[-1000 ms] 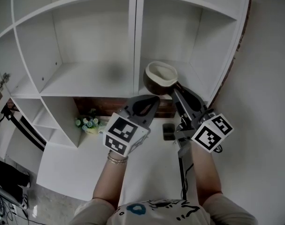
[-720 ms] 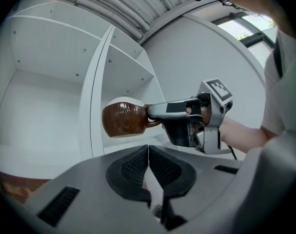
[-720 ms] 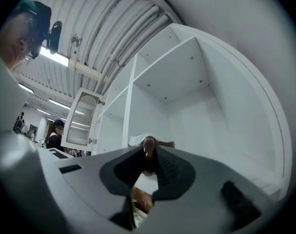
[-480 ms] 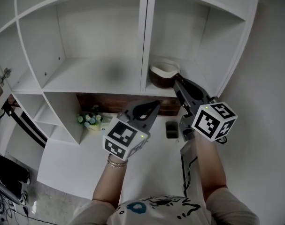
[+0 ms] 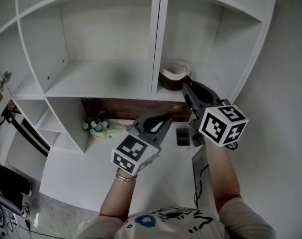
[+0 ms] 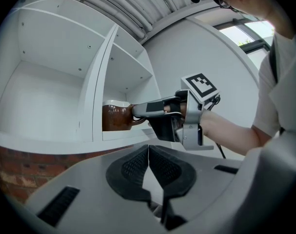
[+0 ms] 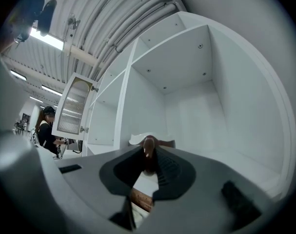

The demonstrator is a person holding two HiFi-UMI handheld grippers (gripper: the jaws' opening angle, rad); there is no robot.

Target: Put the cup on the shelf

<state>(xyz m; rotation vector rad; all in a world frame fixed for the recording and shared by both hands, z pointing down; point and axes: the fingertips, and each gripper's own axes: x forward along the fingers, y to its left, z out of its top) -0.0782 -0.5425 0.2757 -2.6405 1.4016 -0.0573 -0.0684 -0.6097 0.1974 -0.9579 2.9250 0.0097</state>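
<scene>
A brown cup (image 5: 173, 75) with a pale inside sits low in the shelf's right compartment, just right of the white upright divider (image 5: 156, 39). My right gripper (image 5: 186, 84) is shut on its handle from the near side. In the left gripper view the cup (image 6: 116, 117) is level with the shelf board (image 6: 123, 136), with the right gripper (image 6: 136, 112) clamped on the handle; I cannot tell if the base touches. In the right gripper view the handle (image 7: 148, 147) stands between the shut jaws. My left gripper (image 5: 162, 118) hangs below the shelf, shut and empty (image 6: 148, 154).
A small pot of flowers (image 5: 95, 128) stands on the white counter under the left compartment. A brick strip (image 5: 131, 108) runs behind it. A dark small block (image 5: 181, 136) and a cable (image 5: 195, 183) lie near my right arm. A glass-fronted door (image 7: 74, 111) hangs far left.
My right gripper has carried the cup forward and down into the right compartment, from in front of the shelf edge. The left gripper has stayed below the shelf.
</scene>
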